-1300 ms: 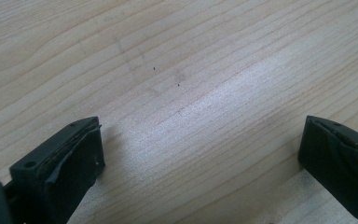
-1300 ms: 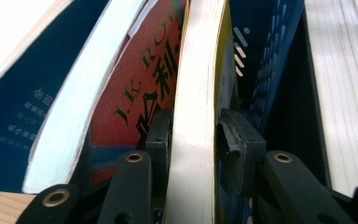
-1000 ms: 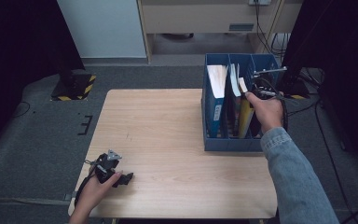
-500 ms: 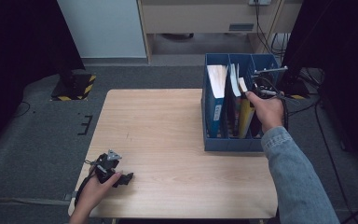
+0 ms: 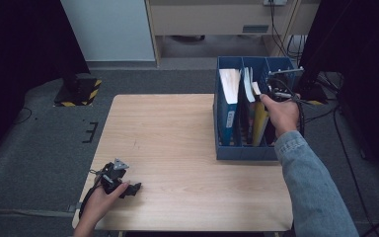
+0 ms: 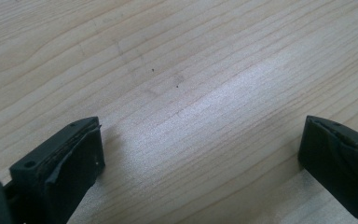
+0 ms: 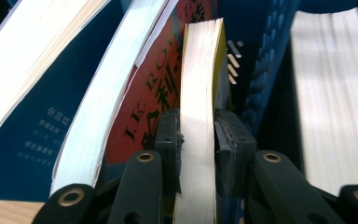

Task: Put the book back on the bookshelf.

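Observation:
A blue three-slot file holder (image 5: 246, 152) stands at the right side of the wooden table (image 5: 177, 138) with books upright in it. My right gripper (image 5: 276, 94) reaches down into it from above. In the right gripper view its jaws (image 7: 198, 135) have just been closing and now press on both sides of a yellow-covered book (image 7: 203, 70), gripping its page edge. That yellow book (image 5: 259, 126) sits in the middle slot. My left gripper (image 5: 128, 189) rests at the table's front left corner, jaws wide open (image 6: 200, 158) over bare wood.
A red-covered book (image 7: 158, 79) and a blue-covered book (image 7: 42, 107) lean beside the held one. A thick white-paged book (image 5: 229, 84) fills the left slot. Grey carpet, cables and a cabinet lie beyond the table.

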`<act>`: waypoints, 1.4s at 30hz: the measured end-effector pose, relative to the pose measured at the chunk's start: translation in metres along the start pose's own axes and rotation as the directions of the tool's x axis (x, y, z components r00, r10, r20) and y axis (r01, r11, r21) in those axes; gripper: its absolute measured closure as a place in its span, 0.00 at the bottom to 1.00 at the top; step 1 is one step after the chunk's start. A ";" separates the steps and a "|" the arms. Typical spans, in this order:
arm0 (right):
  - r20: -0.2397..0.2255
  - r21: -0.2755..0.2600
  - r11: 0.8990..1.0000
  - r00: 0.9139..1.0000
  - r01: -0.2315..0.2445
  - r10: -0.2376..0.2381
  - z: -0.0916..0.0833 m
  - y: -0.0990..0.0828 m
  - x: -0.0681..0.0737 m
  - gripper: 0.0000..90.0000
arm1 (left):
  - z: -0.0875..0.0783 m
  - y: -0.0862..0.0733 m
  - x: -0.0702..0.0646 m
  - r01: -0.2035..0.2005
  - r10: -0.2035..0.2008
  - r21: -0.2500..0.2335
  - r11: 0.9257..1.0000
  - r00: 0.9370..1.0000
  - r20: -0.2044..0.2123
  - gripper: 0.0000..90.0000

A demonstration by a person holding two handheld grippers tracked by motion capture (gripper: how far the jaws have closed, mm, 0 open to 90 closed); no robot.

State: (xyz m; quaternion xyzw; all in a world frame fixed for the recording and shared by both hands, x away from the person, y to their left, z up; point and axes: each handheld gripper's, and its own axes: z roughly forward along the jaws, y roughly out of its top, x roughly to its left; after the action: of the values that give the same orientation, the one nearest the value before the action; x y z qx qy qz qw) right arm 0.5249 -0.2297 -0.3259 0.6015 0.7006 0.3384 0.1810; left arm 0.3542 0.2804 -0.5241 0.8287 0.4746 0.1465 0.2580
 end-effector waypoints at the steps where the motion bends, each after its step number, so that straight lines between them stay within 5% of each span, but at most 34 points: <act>1: 0.011 -0.009 1.000 1.000 -0.003 0.003 -0.001 0.001 -0.001 0.82 | 0.000 0.000 0.000 0.000 0.000 0.000 1.000 1.000 0.000 0.00; 18: 0.040 -0.070 0.997 0.999 -0.013 0.016 -0.002 0.006 -0.005 0.84 | 0.000 -0.001 0.000 -0.004 0.004 -0.002 1.000 1.000 0.000 0.00; 33: 0.071 -0.114 0.993 0.997 -0.017 0.026 0.023 0.023 -0.003 0.84 | 0.000 -0.001 0.000 -0.004 0.004 -0.005 1.000 1.000 0.002 0.00; 36: 0.085 -0.128 0.992 0.996 0.018 -0.007 0.027 0.025 0.004 0.84 | 0.000 -0.001 0.000 -0.005 0.005 -0.004 1.000 1.000 0.003 0.00; 42: 0.097 -0.142 0.990 0.995 -0.005 0.019 0.033 0.027 0.003 0.84 | 0.000 -0.001 0.000 -0.005 0.005 -0.005 1.000 1.000 0.002 0.00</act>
State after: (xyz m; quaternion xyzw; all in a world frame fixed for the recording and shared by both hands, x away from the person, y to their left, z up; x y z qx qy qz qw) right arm 0.5652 -0.2175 -0.3303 0.6071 0.6616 0.3583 0.2555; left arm 0.3533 0.2808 -0.5245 0.8294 0.4718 0.1474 0.2605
